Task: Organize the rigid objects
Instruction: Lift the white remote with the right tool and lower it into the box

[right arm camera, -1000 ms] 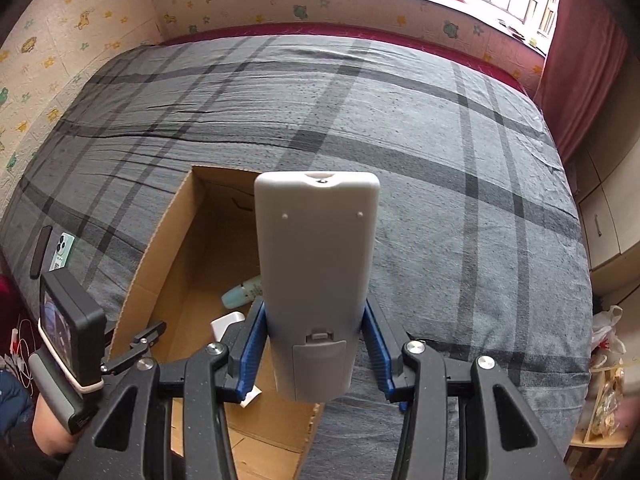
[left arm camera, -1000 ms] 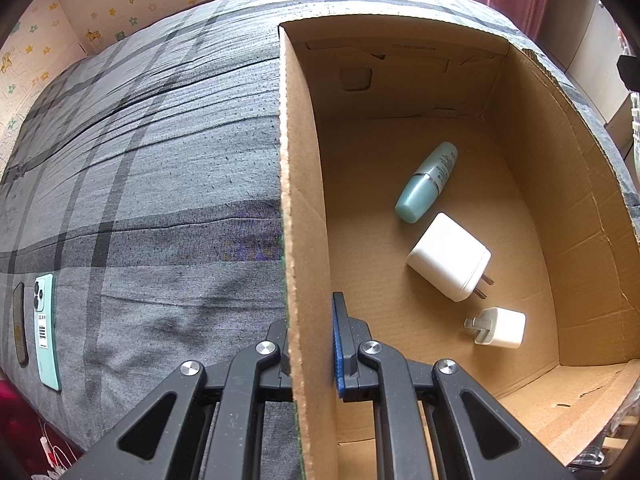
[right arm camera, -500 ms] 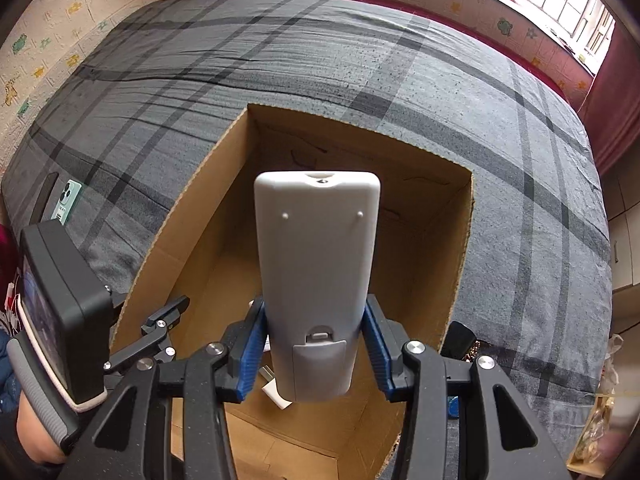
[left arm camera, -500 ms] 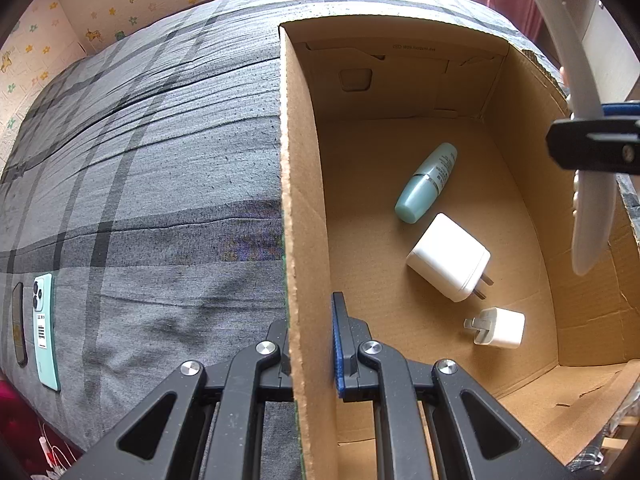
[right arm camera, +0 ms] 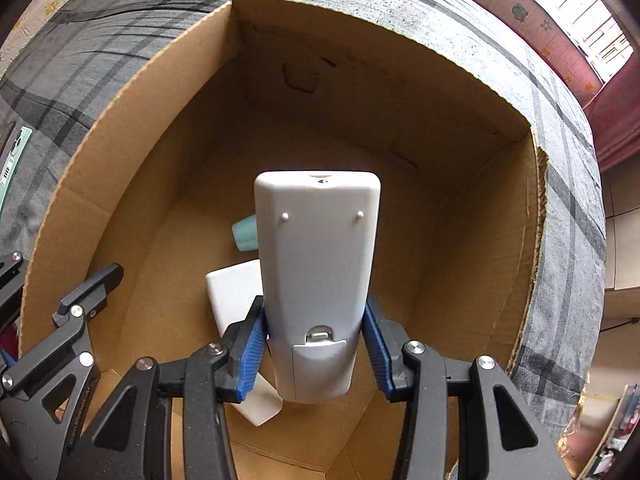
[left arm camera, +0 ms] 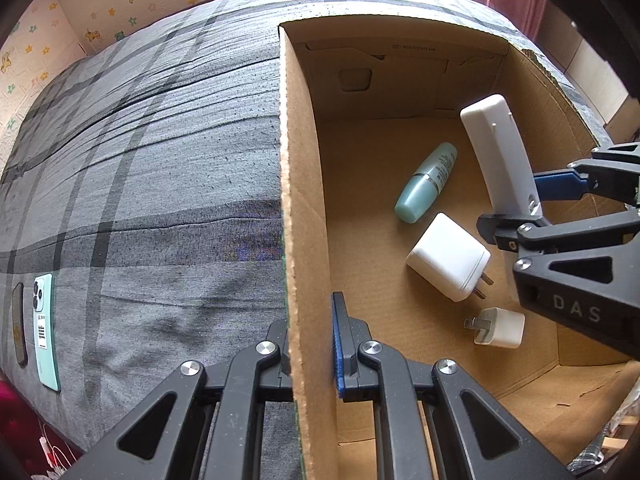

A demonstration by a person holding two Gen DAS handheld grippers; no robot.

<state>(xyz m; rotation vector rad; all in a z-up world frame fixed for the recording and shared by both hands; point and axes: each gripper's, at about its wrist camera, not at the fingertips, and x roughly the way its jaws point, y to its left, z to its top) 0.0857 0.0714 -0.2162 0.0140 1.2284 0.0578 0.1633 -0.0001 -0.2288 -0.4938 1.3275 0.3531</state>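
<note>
Hiding much of the box floor in the right wrist view, the remote (right arm camera: 318,280) stood back-side up between the right gripper's (right arm camera: 316,344) blue pads, which pressed its lower sides, so those jaws held it inside the box (right arm camera: 460,184). Only the cap end of the bottle (right arm camera: 245,234) showed at the remote's 9 o'clock edge, and the big charger (right arm camera: 234,292) was half covered below it; the small charger could not be seen there at all.

From the left wrist view the remote (left arm camera: 498,156) hung tilted at 2 o'clock, above the floor, near the right wall of the box (left arm camera: 304,184). The bottle (left arm camera: 426,182) lay at the centre, the big charger (left arm camera: 448,258) just below it, the small charger (left arm camera: 500,327) toward 5 o'clock. The right gripper (left arm camera: 532,196) was cut off by the frame edge.

The left gripper (left arm camera: 310,344) had its jaws closed narrow on the box's left wall, one finger outside, one inside. On the bed (left arm camera: 160,160), at 8 o'clock, lay a green phone (left arm camera: 44,332) beside a dark object (left arm camera: 18,324), hard to make out.
</note>
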